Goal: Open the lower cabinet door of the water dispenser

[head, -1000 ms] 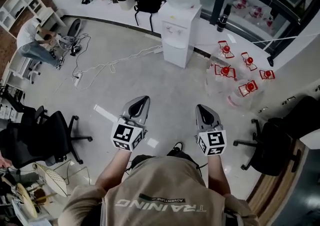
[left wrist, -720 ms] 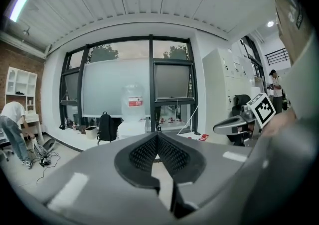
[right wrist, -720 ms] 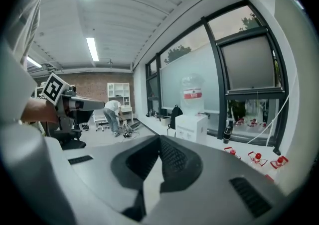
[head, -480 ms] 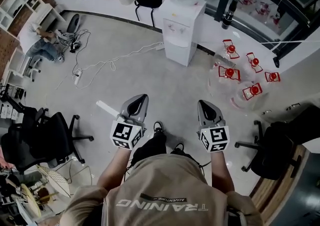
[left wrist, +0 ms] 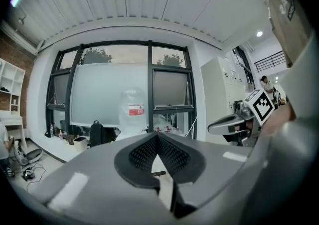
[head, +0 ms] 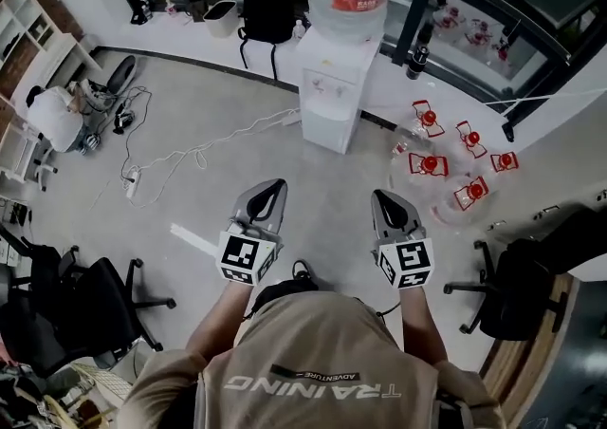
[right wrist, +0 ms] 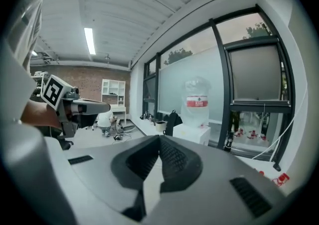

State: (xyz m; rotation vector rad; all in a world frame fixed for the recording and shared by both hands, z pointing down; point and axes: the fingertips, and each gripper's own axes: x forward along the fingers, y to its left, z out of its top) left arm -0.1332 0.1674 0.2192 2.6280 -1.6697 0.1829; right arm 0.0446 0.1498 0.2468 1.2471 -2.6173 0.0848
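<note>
Grey floor (head: 204, 185), water dispenser (head: 332, 100) ahead; left gripper (head: 273, 187) and right gripper (head: 385, 196) closed, empty.

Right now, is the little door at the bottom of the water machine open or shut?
Shut. The lower cabinet door of the water dispenser sits flush with the white front; nothing swings out.

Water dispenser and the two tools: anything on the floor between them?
Head view: only bare floor between the water dispenser and the left tool and right tool. White cable lies off left, bottles off right.
</note>
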